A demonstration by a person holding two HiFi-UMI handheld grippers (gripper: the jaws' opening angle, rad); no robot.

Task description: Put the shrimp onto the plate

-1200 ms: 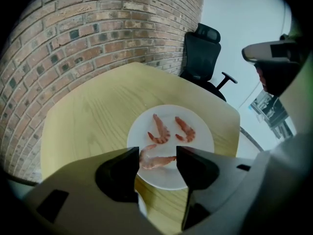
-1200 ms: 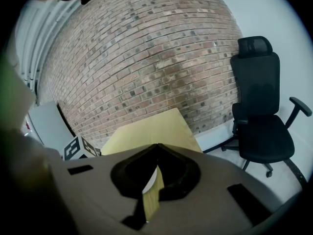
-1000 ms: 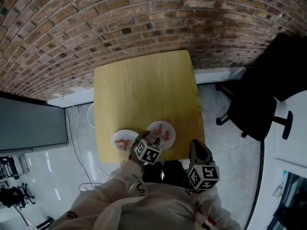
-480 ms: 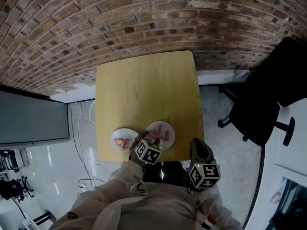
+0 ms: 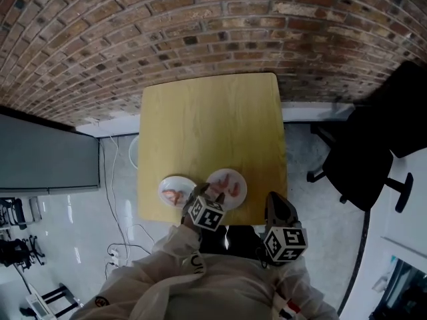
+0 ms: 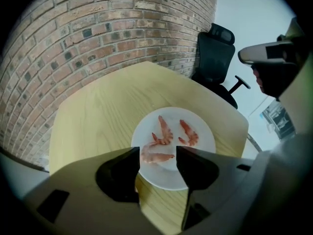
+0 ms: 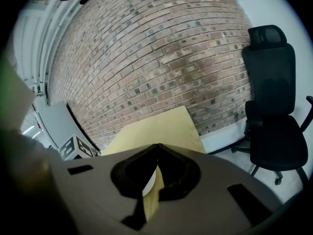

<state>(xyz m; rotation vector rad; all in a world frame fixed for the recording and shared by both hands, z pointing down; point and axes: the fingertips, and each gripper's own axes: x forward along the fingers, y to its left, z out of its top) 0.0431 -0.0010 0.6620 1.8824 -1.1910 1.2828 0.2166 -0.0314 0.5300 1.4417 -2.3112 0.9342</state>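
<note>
Holds left gripper (image 6: 157,150) spread and empty over right plate (image 6: 166,177), with nearest shrimp (image 6: 156,156) crosswise just beyond the jaws. Shows right gripper (image 7: 156,148) pressed together, empty, well apart. Places other shrimp (image 5: 175,196) on left plate (image 5: 187,185), nearer the left gripper.

— What's behind the counter (image 5: 212,122)?
— A brick wall (image 5: 200,25). A black office chair (image 5: 363,159) stands to its right, a dark grey panel (image 5: 47,159) to its left. Cables (image 5: 120,245) lie on the floor (image 5: 313,205).
</note>
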